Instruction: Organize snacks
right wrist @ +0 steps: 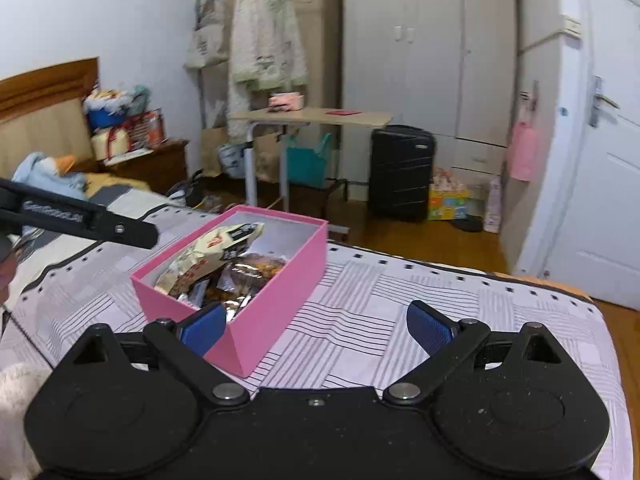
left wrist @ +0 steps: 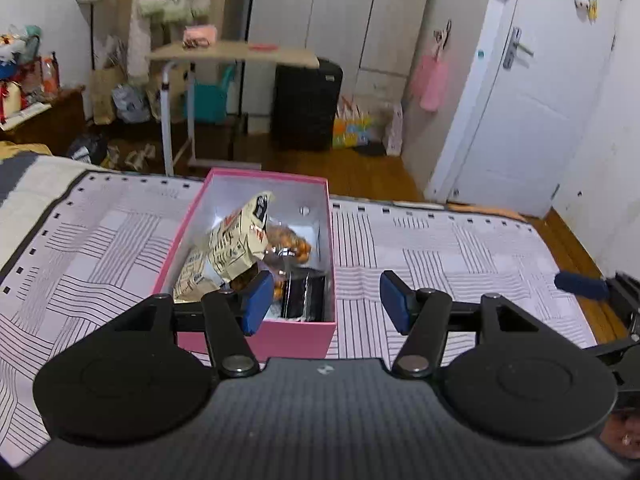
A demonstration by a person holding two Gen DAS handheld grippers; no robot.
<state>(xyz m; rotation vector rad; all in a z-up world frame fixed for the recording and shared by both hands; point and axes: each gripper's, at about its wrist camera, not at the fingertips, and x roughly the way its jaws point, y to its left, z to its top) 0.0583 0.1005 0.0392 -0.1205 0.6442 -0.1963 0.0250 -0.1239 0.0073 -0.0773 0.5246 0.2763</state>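
A pink box (left wrist: 256, 340) stands on the bed, also in the right wrist view (right wrist: 276, 312). It holds several snack packs: a cream printed bag (left wrist: 236, 244) (right wrist: 208, 252), a clear bag of orange snacks (left wrist: 290, 242) (right wrist: 256, 268) and a dark pack (left wrist: 304, 294). My left gripper (left wrist: 324, 302) is open and empty above the box's near right corner. My right gripper (right wrist: 316, 326) is open and empty over the bedspread, just right of the box. One of its blue fingertips (left wrist: 582, 285) shows at the far right of the left wrist view.
The striped bedspread (left wrist: 440, 248) (right wrist: 380, 300) surrounds the box. Beyond the bed's far edge are a small side table (right wrist: 312, 118), a black suitcase (right wrist: 402, 172), a wardrobe and a white door (left wrist: 540, 92). The left gripper's body (right wrist: 76, 214) crosses the left side.
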